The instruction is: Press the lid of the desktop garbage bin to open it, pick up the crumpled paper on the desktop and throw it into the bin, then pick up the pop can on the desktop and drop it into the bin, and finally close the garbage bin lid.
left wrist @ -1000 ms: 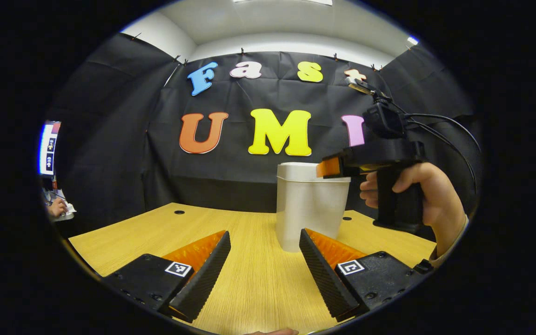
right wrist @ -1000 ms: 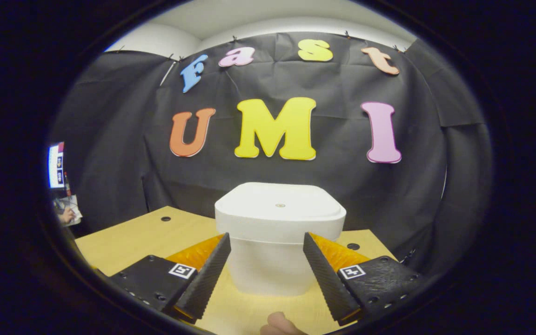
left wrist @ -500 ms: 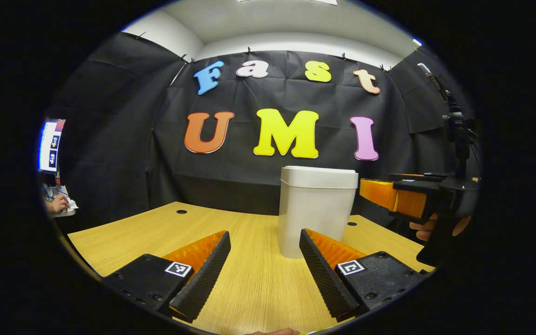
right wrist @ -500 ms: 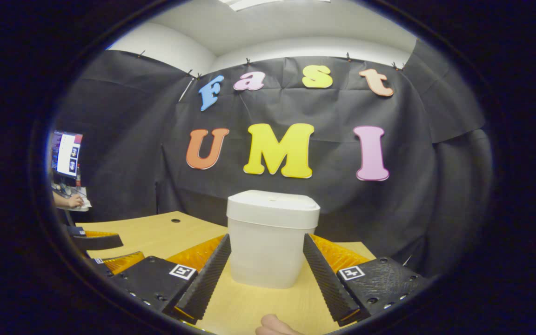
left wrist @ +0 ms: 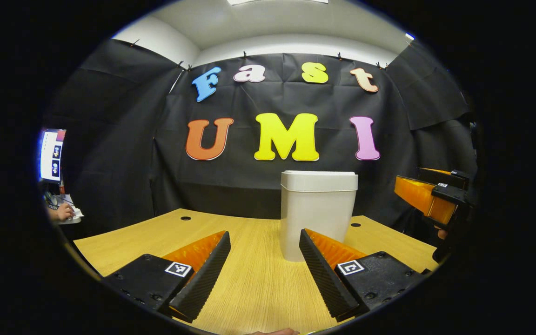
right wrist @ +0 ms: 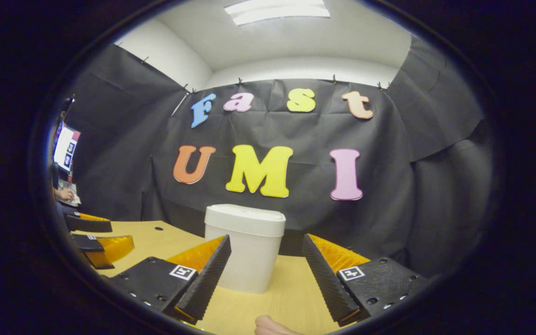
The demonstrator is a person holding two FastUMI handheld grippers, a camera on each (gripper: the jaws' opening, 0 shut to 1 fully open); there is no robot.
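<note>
White plastic, the garbage bin [left wrist: 318, 214] stands upright on your wooden table [left wrist: 258, 284] near the back wall, its lid [right wrist: 244, 219] down. Your left claw [left wrist: 264, 270] hovers over the table with its fingers spread apart and nothing between them, the bin just beyond its right finger. Your right claw [right wrist: 265, 274] is likewise spread and empty, well short of the bin; from the left gripper view it hangs off to the bin's right.

Wooden table [left wrist: 258, 288], lit monitor [left wrist: 50, 155] at far left, ceiling light [right wrist: 277, 10], possibly papers [left wrist: 70, 214]
</note>
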